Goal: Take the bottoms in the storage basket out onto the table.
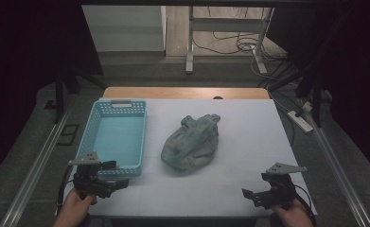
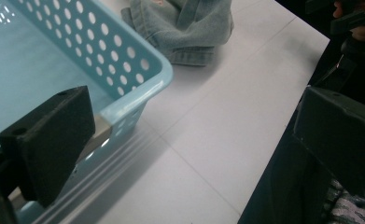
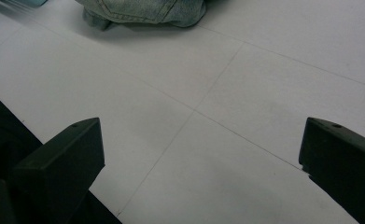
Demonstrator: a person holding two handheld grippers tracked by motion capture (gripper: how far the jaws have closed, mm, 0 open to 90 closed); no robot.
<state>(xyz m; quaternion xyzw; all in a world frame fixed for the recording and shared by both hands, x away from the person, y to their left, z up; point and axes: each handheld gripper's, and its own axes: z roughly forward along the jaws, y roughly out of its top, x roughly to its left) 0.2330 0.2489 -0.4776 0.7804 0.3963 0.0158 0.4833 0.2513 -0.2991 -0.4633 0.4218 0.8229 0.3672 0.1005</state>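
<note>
A crumpled pair of light blue jeans (image 1: 192, 143) lies in a heap at the middle of the white table; it also shows at the top of the left gripper view, jeans (image 2: 185, 25), and of the right gripper view, jeans (image 3: 143, 10). A light blue perforated basket (image 1: 93, 122) stands empty to the left of the heap, its near corner basket (image 2: 138, 70) close to my left jaw. My left gripper (image 1: 118, 176) is open at the basket's near corner, holding nothing. My right gripper (image 1: 250, 195) is open over the table's front right, its jaws wide apart above bare surface.
The white table (image 1: 249, 137) has a wooden strip along its far edge. Metal rails run along both sides on the floor. A desk frame (image 1: 225, 38) with cables stands beyond, and a power strip (image 1: 300, 120) lies at the right.
</note>
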